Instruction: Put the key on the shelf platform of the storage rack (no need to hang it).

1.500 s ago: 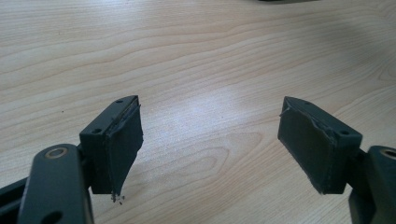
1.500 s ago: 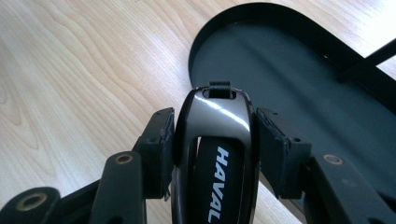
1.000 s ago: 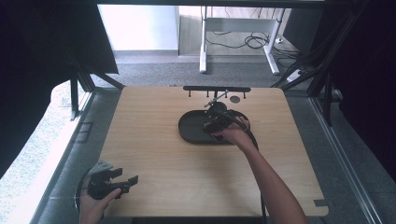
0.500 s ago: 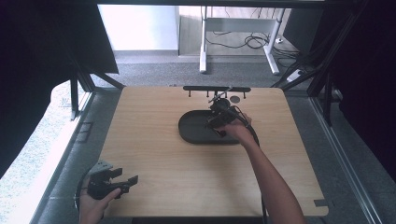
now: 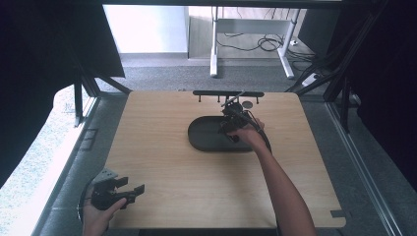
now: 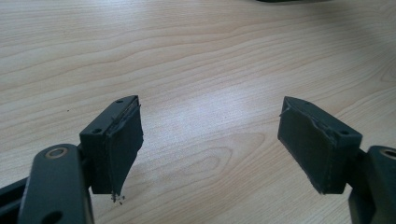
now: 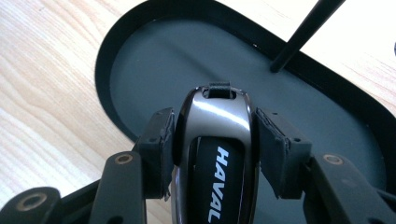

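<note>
Pale wooden table (image 5: 172,162), dark oval tray (image 7: 154,60) near far edge. Right gripper (image 7: 212,140) clamped on HAVAL key fob (image 7: 212,140) above tray; left gripper (image 6: 210,144) wide, empty. Risk: glossy fob slipping from pads.

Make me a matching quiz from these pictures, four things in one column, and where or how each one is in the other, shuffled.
Things:
1. left claw
2. right claw
3. key fob
4. oval tray

States:
A. dark, lying flat at the middle of the wooden table
B. open, holding nothing, near the table's front left corner
C. silver and black, lettered HAVAL, clamped between two pads
D. shut on something, above the tray

Pairs: 1-B, 2-D, 3-C, 4-A
</note>
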`<state>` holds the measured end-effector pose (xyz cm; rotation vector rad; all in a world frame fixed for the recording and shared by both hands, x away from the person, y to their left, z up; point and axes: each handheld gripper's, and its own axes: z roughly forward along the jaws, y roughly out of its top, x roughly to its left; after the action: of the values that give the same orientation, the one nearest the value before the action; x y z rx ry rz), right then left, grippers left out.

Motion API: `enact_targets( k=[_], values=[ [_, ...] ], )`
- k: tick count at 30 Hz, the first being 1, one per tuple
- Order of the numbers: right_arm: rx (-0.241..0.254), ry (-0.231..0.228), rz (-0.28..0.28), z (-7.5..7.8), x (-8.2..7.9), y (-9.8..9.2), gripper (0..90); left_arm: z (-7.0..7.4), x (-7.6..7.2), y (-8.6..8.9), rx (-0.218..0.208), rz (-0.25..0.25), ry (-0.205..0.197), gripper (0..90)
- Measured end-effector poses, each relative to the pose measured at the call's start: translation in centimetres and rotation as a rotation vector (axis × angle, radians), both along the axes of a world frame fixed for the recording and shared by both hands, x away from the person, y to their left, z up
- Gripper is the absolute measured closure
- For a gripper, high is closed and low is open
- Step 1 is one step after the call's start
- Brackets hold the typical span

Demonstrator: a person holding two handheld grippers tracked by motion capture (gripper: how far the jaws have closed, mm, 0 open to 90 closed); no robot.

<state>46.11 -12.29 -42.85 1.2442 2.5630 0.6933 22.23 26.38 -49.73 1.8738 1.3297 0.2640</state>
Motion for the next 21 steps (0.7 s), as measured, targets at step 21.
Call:
enact_targets(
  k=[21],
  values=[
    [-0.002,-0.009,-0.056,-1.9,2.5,0.0,49.7,0.1,0.0,0.2,-0.005,0.010,-0.002,22.3]
  ],
)
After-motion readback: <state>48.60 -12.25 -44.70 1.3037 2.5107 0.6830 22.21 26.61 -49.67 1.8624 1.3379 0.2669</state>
